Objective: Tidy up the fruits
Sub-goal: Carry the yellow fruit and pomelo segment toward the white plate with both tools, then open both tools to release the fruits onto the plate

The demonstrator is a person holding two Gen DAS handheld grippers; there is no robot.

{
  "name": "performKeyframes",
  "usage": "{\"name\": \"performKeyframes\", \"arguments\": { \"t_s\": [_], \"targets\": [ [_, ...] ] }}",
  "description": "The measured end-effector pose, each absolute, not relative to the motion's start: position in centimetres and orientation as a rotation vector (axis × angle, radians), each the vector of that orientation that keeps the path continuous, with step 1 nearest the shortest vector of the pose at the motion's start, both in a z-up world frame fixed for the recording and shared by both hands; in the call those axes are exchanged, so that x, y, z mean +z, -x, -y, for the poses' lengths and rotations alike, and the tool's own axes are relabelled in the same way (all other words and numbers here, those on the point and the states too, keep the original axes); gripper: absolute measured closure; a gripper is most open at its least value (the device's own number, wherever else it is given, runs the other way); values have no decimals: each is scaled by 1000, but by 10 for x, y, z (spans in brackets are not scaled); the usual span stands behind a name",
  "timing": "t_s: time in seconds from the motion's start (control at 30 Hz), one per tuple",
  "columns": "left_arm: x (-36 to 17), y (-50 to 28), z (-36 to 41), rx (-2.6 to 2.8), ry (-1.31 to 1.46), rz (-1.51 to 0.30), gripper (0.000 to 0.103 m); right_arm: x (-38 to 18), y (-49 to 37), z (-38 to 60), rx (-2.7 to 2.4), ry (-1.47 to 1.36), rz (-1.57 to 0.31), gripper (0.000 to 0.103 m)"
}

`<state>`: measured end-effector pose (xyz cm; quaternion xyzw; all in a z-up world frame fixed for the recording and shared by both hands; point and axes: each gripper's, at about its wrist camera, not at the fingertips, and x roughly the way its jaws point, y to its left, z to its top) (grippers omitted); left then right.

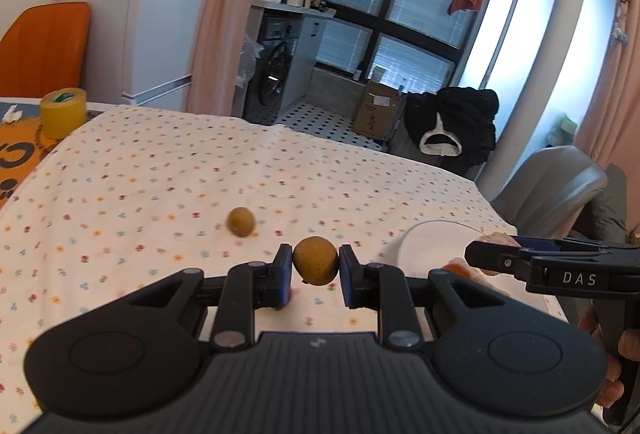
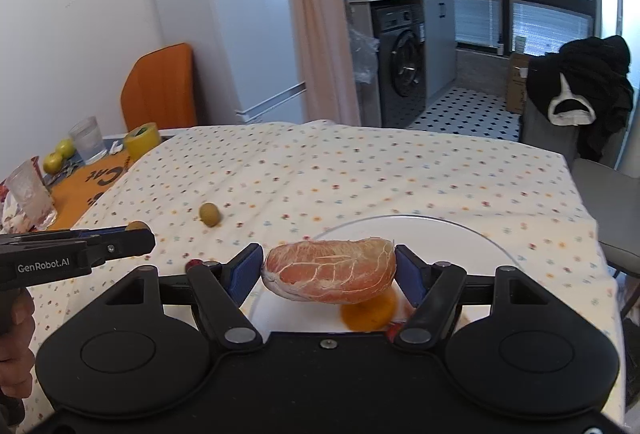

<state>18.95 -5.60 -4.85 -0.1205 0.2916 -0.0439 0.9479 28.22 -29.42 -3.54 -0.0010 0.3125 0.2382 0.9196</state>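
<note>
The left gripper (image 1: 315,261) is clamped on a small brown round fruit (image 1: 316,260) (longan or sim.), held just above the cloth-covered surface (image 1: 160,169). A 2nd brown fruit (image 1: 240,221) lies loose on the cloth, a little beyond and to the left. The right gripper (image 2: 329,271) is clamped end to end on a peeled pomelo segment (image 2: 330,271), pink flesh w/ white membrane, held over the white plate (image 2: 440,234). Under it, on the plate, an orange piece (image 2: 370,310) is seen; something red at the plate edge is too hidden to be named.

Handling, as judged: the brown fruit is light, w/ a thin stiff shell, and likely to roll once set down; it is best taken across its widest part, as now, w/ moderate squeeze so the shell is not cracked. The pomelo segment is soft, juicy and easily torn; the membrane gives some grip, but hard pressure would burst the sacs. A hold at both ends is adequate, though sag in the middle is poss.; it should be lowered flat, not dropped.

Writing: "DAS" can be read on the right gripper in the left wrist view, "GenRobot.AI" on the left gripper (image 2: 120,240) in the right wrist view. Large dark letters on the orange mat (image 2: 86,187) are only partly legible.
</note>
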Motion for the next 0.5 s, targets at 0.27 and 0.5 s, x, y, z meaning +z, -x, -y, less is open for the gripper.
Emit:
{"name": "performKeyframes", "arguments": {
  "t_s": [0.27,0.5],
  "targets": [
    [-46,-195,80,-129,216,-597,80,-36,-276,327,448,-33,-627,35],
    [-49,-200,102,-166,199,-608,80,-40,-273,355,411,-59,-620,35]
  ]
}}
